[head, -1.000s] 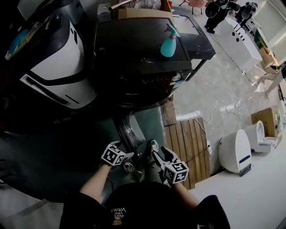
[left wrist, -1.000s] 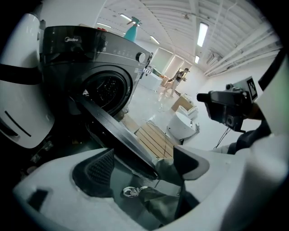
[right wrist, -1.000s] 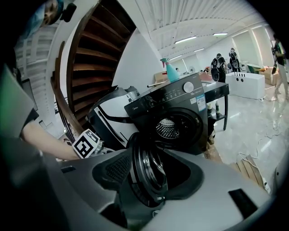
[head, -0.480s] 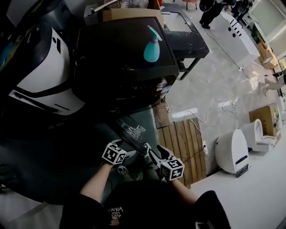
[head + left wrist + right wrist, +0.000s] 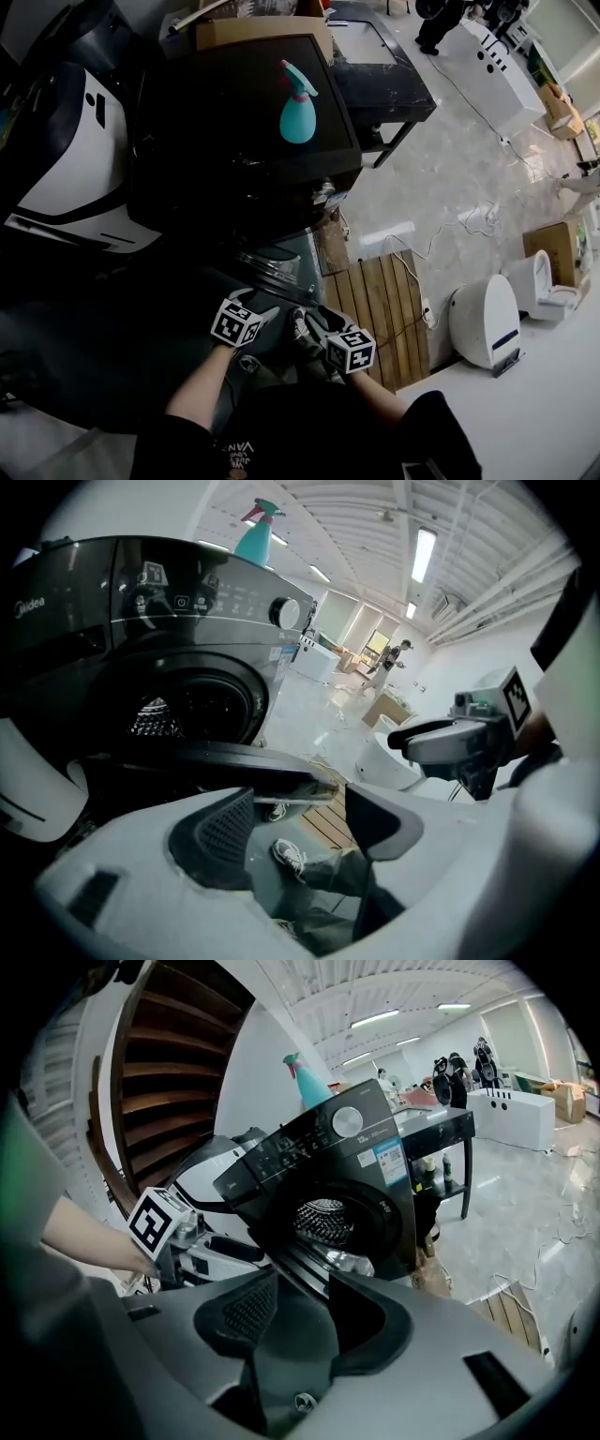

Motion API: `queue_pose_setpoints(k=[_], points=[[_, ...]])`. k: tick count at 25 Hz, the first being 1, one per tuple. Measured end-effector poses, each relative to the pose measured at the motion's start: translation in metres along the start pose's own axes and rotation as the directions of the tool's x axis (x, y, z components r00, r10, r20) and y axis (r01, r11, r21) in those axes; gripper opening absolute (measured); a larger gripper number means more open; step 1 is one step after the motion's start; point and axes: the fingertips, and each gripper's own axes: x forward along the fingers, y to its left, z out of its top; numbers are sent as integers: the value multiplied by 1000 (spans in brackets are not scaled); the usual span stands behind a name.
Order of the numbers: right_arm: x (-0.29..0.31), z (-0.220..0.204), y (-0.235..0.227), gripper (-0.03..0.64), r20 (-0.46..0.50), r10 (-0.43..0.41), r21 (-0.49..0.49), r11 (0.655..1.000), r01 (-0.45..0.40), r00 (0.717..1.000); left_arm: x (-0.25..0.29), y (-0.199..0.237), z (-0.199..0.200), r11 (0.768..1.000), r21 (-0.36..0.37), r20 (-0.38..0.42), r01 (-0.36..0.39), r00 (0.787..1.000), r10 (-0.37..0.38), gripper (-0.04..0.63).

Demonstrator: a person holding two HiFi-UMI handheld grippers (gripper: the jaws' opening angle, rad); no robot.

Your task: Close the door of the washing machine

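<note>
The dark front-loading washing machine stands with its round door swung out toward me and its drum showing. A teal spray bottle sits on top. My left gripper and right gripper are side by side at the door's free edge. In the left gripper view the door rim reaches the tips of my left gripper, with gaps beside it. In the right gripper view the door's edge runs in between the tips of my right gripper. Both sets of jaws have just been closing, and both pairs of pads stand apart.
A white and black appliance stands left of the machine, and a black table behind it on the right. A wooden slat platform, a white rounded unit, a cardboard box and loose cables are on the floor at right.
Both grippers have moved forward to the door's edge and their jaws have narrowed. The door now stands closer to the machine's front.
</note>
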Motion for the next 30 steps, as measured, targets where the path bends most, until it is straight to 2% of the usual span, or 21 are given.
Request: queue_pose_setpoints(k=[8, 14, 18, 20, 24, 26, 30], points=[[48, 7, -33, 106, -29, 13, 27, 1000, -12, 999, 19, 25, 36, 997, -38, 55, -74, 996, 76, 207], [83, 25, -60, 7, -24, -42, 46, 998, 44, 999, 31, 42, 65, 992, -83, 100, -100, 989, 109, 181], [105, 49, -80, 2, 25, -91, 99, 991, 88, 996, 38, 57, 85, 986, -106, 124, -125, 983, 138, 135], [116, 60, -89, 0, 42, -110, 100, 989, 106, 993, 40, 65, 93, 984, -103, 127, -145, 979, 158, 103], [135, 76, -102, 0, 73, -121, 185, 977, 106, 990, 43, 78, 107, 979, -86, 153, -186, 968, 197, 33], [142, 87, -108, 0, 91, -134, 184, 976, 115, 987, 43, 83, 111, 975, -80, 167, -207, 962, 218, 3], [153, 102, -117, 0, 115, -145, 196, 973, 120, 983, 32, 100, 111, 948, -156, 194, -278, 933, 305, 3]])
